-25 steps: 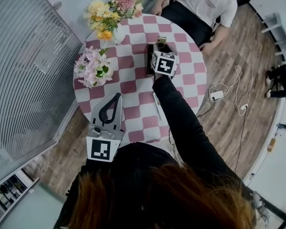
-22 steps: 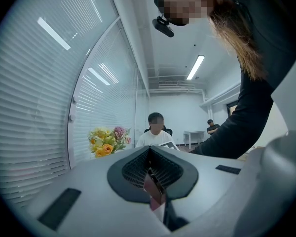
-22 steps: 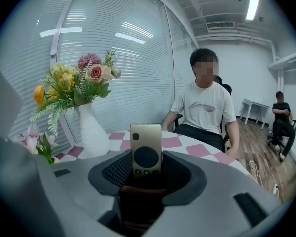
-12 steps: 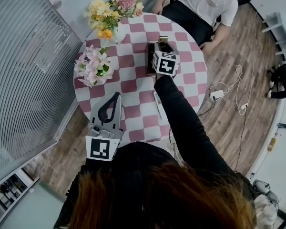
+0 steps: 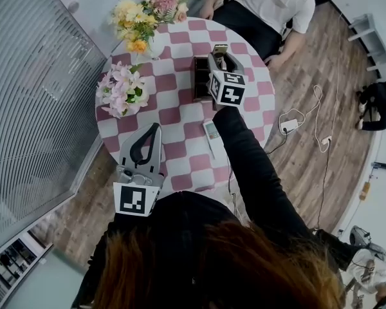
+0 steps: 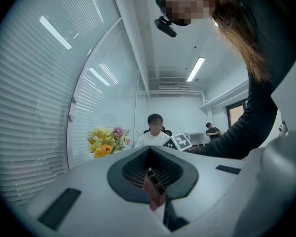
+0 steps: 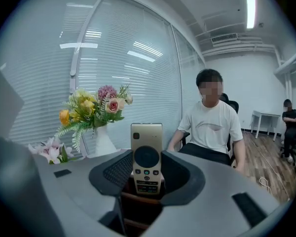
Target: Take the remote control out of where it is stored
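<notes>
A gold remote control (image 7: 147,154) stands upright between the pads of my right gripper (image 7: 147,181), which is shut on its lower part. Those jaws have just been closing on it. In the head view the remote (image 5: 220,49) and the right gripper (image 5: 222,60) hang over the dark brown storage box (image 5: 200,79) on the round checkered table (image 5: 180,118). The box's rim (image 7: 138,212) shows just below the remote. My left gripper (image 5: 157,129) hovers at the table's near edge, shut and empty, with its pads (image 6: 138,168) meeting.
A white remote (image 5: 210,132) lies flat on the cloth under my right arm. A vase of yellow flowers (image 5: 136,29) and a pink bunch (image 5: 119,89) stand at the table's left. A person (image 5: 270,5) sits across. Cables and a charger (image 5: 289,125) lie on the floor at right.
My right gripper has risen with the gold remote, drawing it up from the brown box. The left gripper has stayed where it was.
</notes>
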Demonstrator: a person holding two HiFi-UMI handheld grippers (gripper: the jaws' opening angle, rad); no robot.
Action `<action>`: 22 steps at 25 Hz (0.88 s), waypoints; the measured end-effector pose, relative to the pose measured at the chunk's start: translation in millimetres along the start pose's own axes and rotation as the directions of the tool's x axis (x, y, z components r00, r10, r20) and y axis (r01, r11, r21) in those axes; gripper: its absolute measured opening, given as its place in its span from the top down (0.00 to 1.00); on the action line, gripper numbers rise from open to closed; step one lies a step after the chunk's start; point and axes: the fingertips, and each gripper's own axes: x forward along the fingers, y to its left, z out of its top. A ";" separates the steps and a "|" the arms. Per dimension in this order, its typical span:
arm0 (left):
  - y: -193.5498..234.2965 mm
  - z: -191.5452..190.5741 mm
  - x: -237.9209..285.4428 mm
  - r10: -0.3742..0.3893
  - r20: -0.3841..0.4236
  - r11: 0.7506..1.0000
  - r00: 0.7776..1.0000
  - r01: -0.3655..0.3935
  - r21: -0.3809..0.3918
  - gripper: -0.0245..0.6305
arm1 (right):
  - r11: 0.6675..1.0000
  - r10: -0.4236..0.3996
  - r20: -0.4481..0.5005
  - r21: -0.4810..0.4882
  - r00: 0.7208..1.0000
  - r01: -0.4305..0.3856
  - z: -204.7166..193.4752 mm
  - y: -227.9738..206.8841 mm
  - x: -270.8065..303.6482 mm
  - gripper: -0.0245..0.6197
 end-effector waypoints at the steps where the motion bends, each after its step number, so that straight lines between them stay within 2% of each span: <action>1: -0.9 0.9 -0.2 -0.002 0.003 1.000 1.000 0.002 0.001 0.95 | 1.000 0.002 0.014 -0.004 1.000 -0.002 5.1 0.3 -5.4 0.67; 9: -5.4 4.6 -0.1 -0.010 0.017 1.000 1.000 0.010 0.001 0.95 | 1.000 0.029 0.109 -0.003 0.994 -0.028 37.3 4.6 -62.2 0.67; 22: -21.0 10.5 -0.7 -0.046 0.031 0.999 0.998 0.045 0.007 0.95 | 0.998 0.059 0.147 0.011 0.987 -0.061 38.8 8.3 -158.2 0.67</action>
